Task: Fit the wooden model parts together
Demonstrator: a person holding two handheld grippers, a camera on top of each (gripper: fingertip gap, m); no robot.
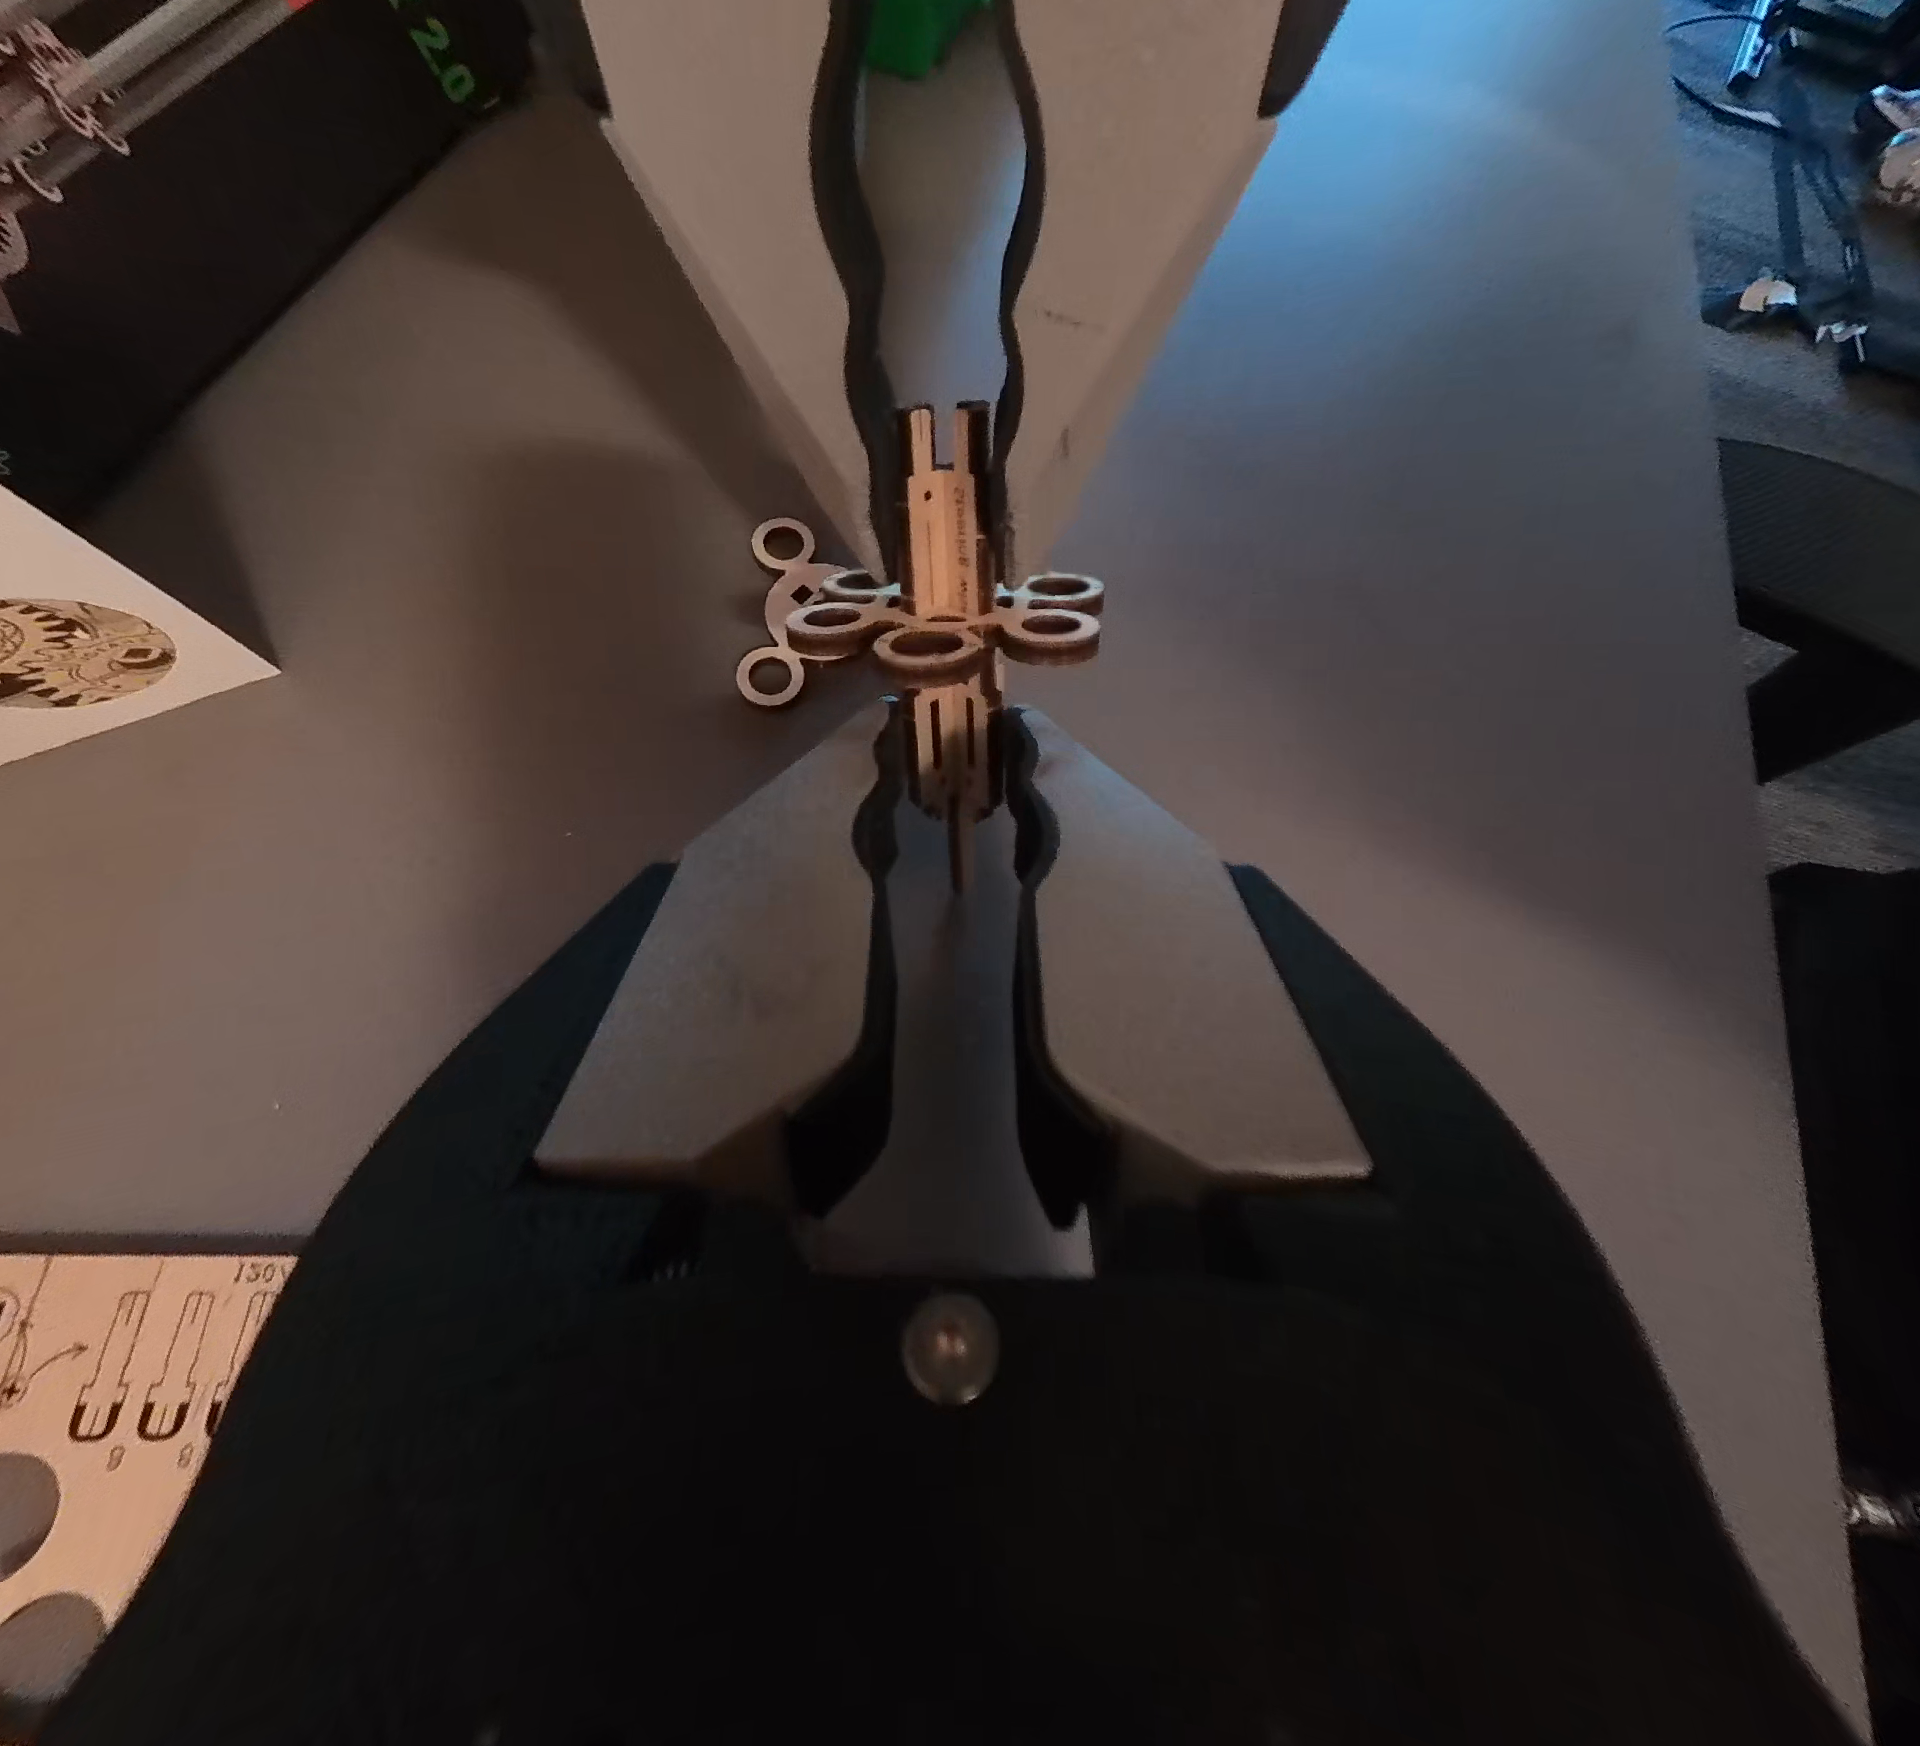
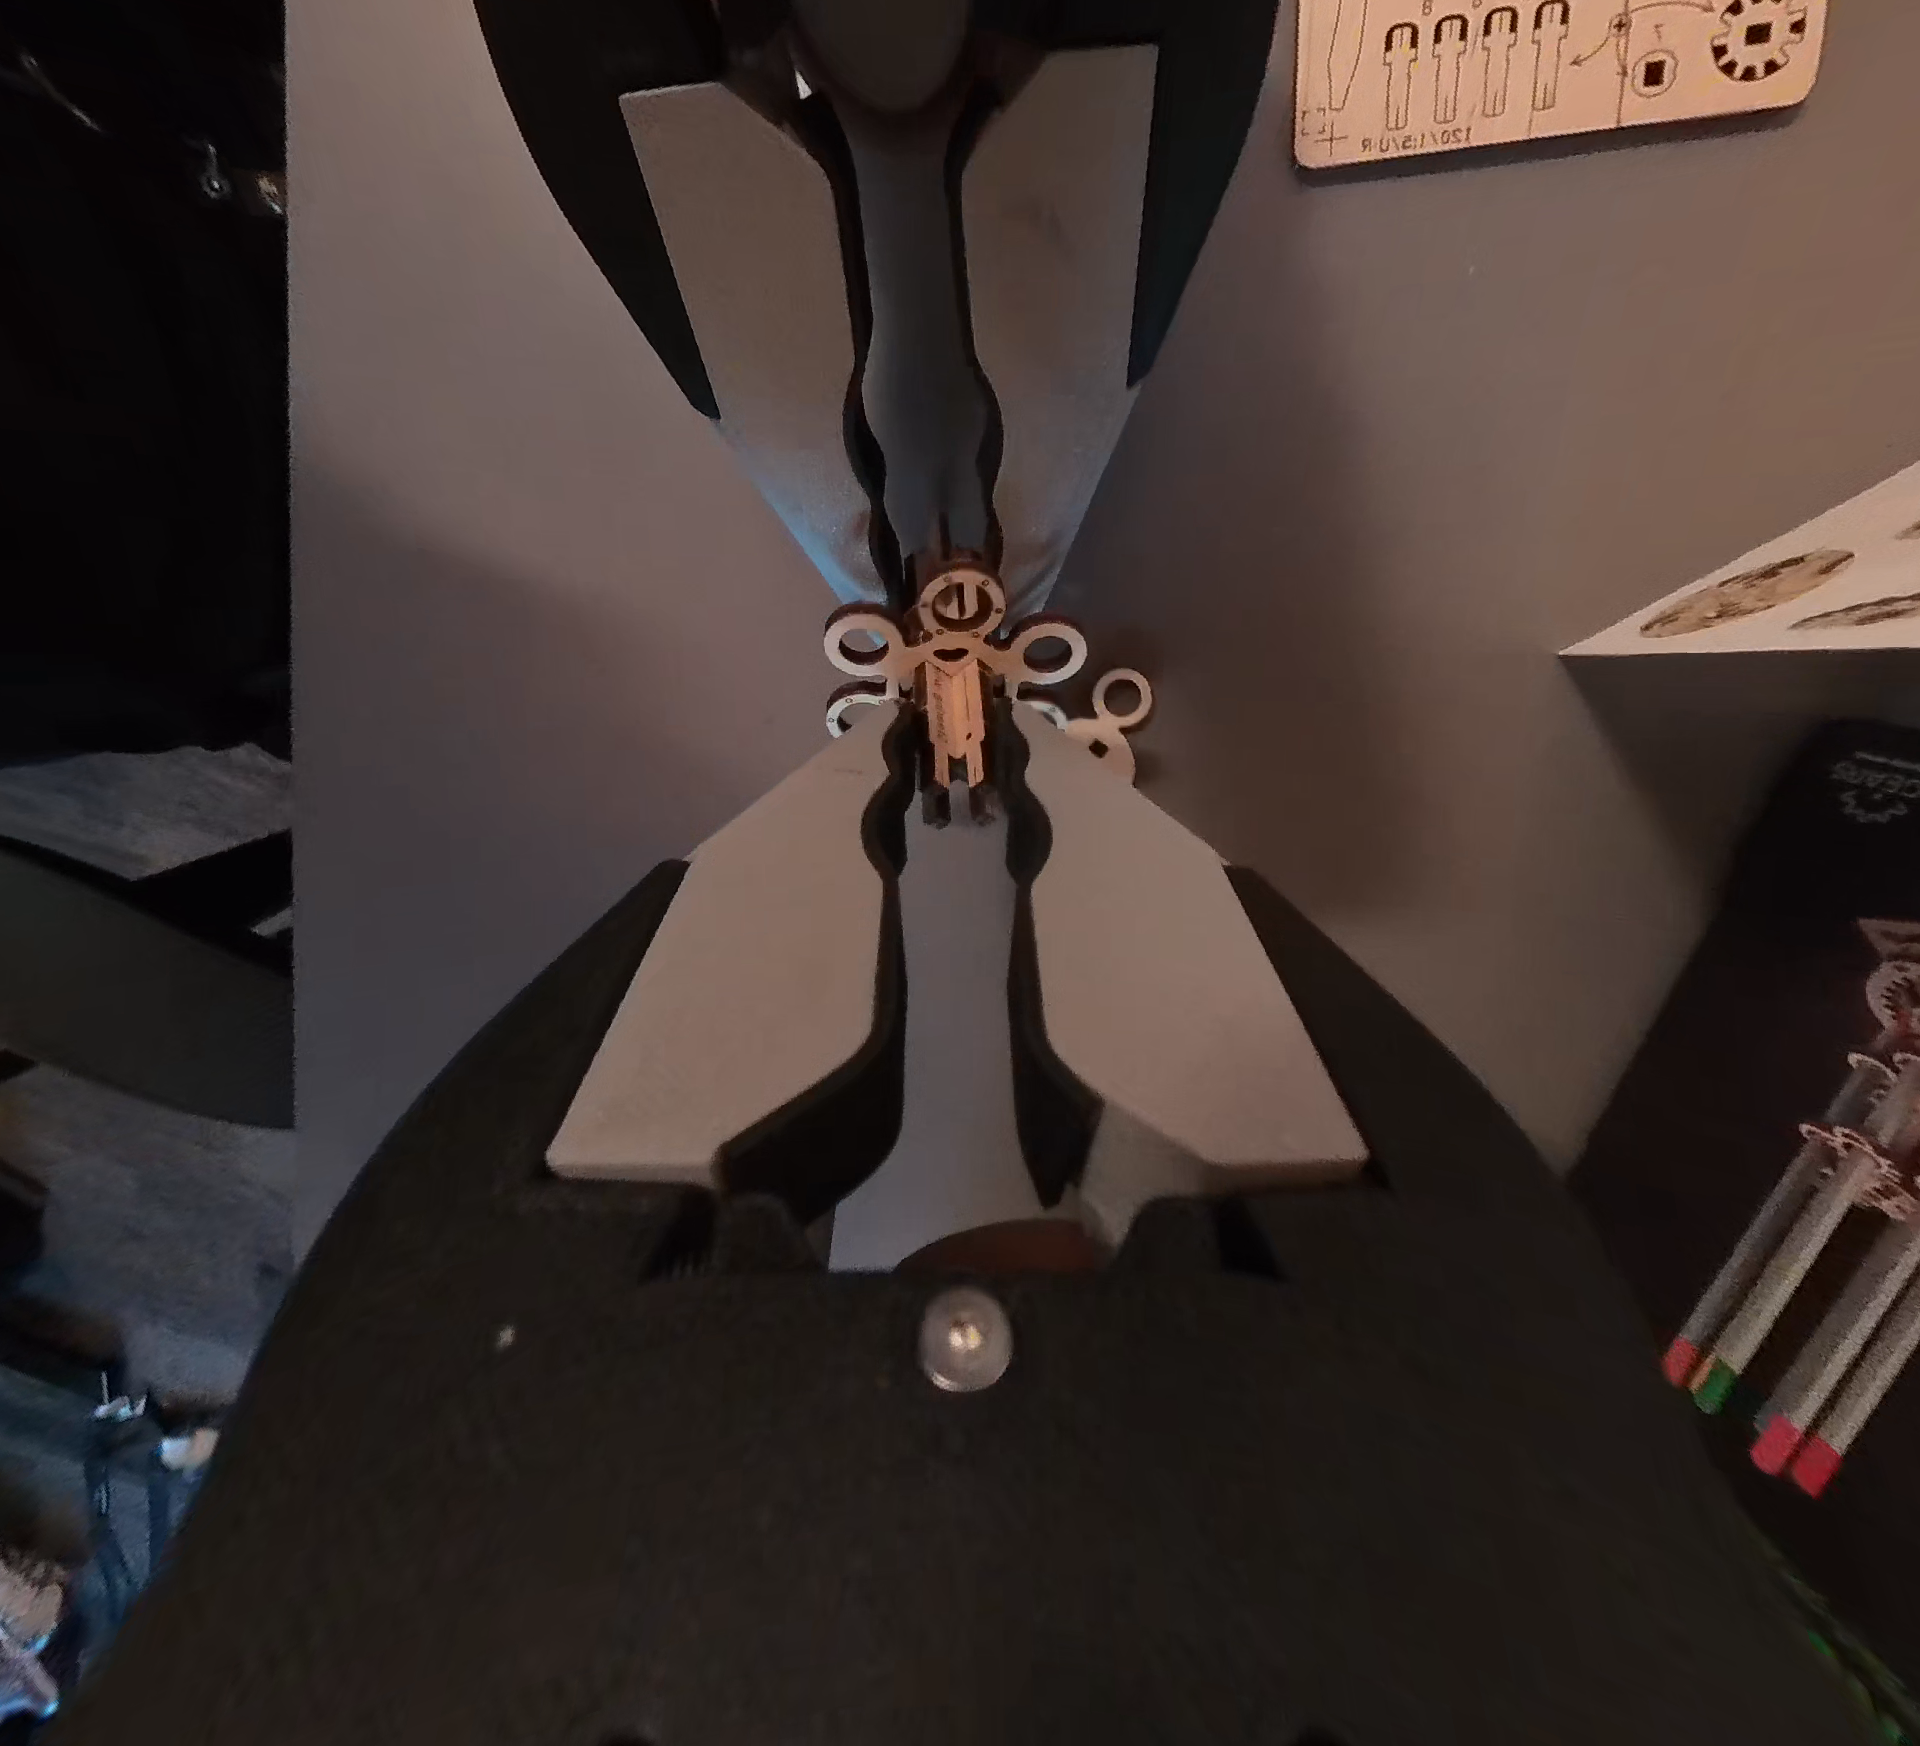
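Observation:
A slim wooden shaft (image 1: 940, 543) carries a flat wooden disc with several ring-shaped lobes (image 1: 925, 647) around its middle. My left gripper (image 1: 951, 740) is shut on the shaft's near end. My right gripper (image 1: 940, 533) comes in from the far side, shut on the other end. In the right wrist view, the right gripper (image 2: 951, 751) holds the shaft (image 2: 951, 725), the ringed disc (image 2: 956, 647) sits just beyond its tips, and the left gripper (image 2: 940, 553) faces it. A second ringed wooden piece (image 1: 779, 616) lies on the grey table (image 1: 416, 865), also seen in the right wrist view (image 2: 1117, 714).
A black box with pictured pencils (image 1: 208, 86) stands at the far left, also in the right wrist view (image 2: 1766, 1125). A white sticker sheet (image 1: 83, 647) and a punched wooden parts sheet (image 1: 125, 1384) lie to the left. The table edge (image 1: 1704, 553) runs along the right, with floor clutter beyond it. Only a small space, under 4 cm, lies between the two pairs of fingers.

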